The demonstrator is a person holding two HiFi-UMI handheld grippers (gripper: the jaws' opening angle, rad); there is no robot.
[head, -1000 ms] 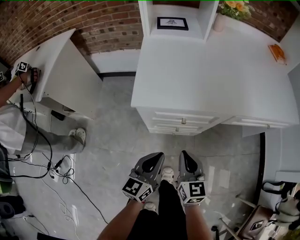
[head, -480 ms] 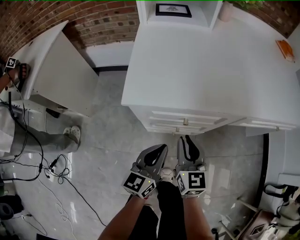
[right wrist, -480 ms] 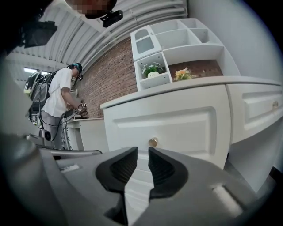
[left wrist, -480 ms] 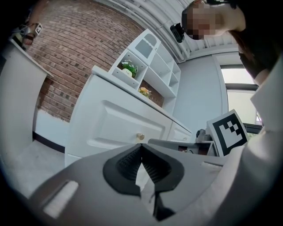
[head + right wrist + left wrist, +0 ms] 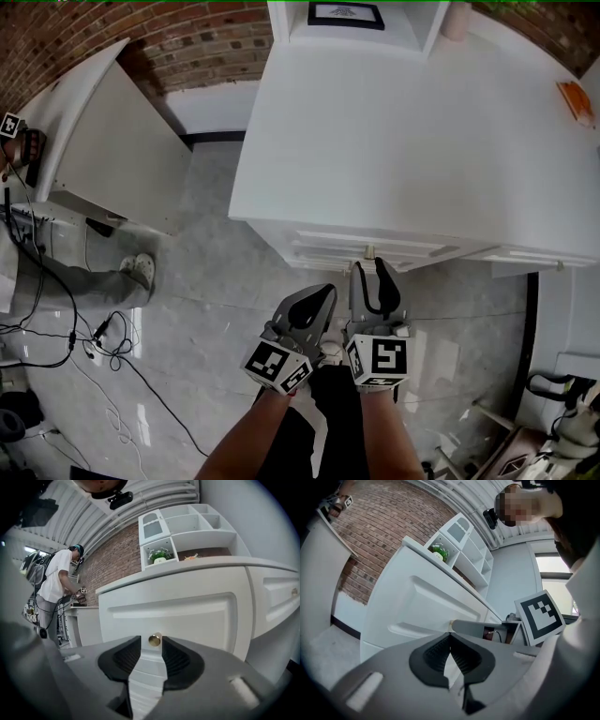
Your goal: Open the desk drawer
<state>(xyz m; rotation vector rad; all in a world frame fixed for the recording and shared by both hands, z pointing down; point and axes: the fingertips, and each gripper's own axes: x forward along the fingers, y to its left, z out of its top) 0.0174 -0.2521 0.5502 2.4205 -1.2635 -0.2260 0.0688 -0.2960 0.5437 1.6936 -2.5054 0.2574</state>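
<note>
The drawer point(image 5: 187, 613) sits shut under the white surface point(image 5: 422, 141). Its brass knob point(image 5: 155, 640) is lined up with the gap at the tips of the right gripper point(image 5: 370, 270). The fingers have just been opening and stand apart, not yet gripping the knob. Advance until both fingers flank the knob, clamp, then pull straight and level. The left gripper point(image 5: 317, 300) rides alongside with its fingers together and empty.

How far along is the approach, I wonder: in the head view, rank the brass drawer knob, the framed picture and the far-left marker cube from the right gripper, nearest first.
1. Brass drawer knob: between the tips of the right gripper, whose jaws have just been opening; not gripped.
2. Framed picture: at the back of the desk.
3. Marker cube: far left edge of the view.
</note>
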